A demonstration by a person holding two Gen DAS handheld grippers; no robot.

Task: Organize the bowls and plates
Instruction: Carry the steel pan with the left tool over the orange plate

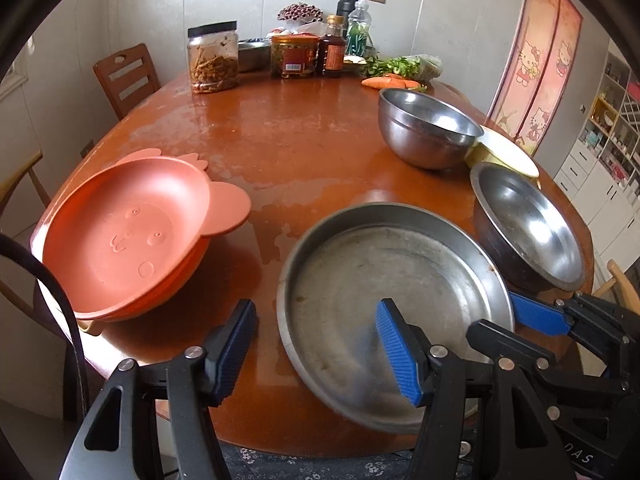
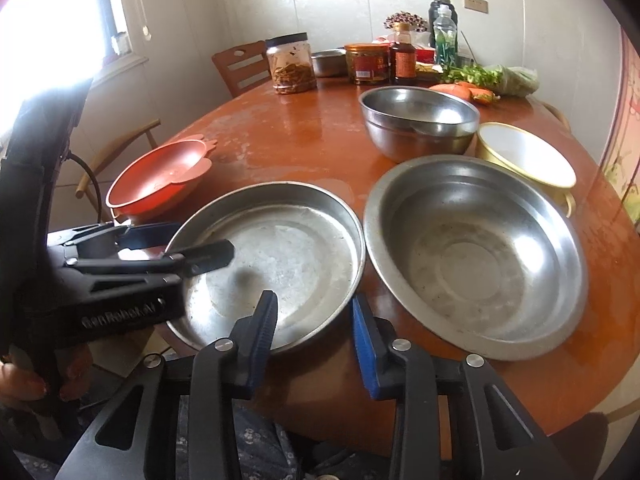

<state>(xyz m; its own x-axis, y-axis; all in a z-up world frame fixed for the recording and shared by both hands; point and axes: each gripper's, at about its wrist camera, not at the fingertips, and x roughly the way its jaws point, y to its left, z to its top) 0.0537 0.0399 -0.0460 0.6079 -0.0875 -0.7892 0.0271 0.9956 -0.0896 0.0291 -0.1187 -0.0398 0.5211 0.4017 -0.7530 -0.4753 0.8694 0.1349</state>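
Count on the table (image 1: 280, 140): one steel plate (image 1: 384, 280), one wide steel bowl (image 2: 476, 256), one stack of deep steel bowls (image 2: 418, 128) that I read as two nested, one yellow-rimmed white bowl (image 2: 524, 152), and a stack of orange plastic dishes (image 1: 124, 236), at least two.

The steel plate is round, shallow and flat-bottomed, dull and scuffed inside. It sits at the near edge of the table, its near rim overhanging, just beside the wide steel bowl.

My right gripper (image 2: 314, 338) is closed narrow across the plate's right rim, one finger inside and one outside. My left gripper (image 1: 318, 354) straddles the plate's left rim with the pads standing apart from it.

The middle of the tabletop is bare between the orange stack and the steel bowls.
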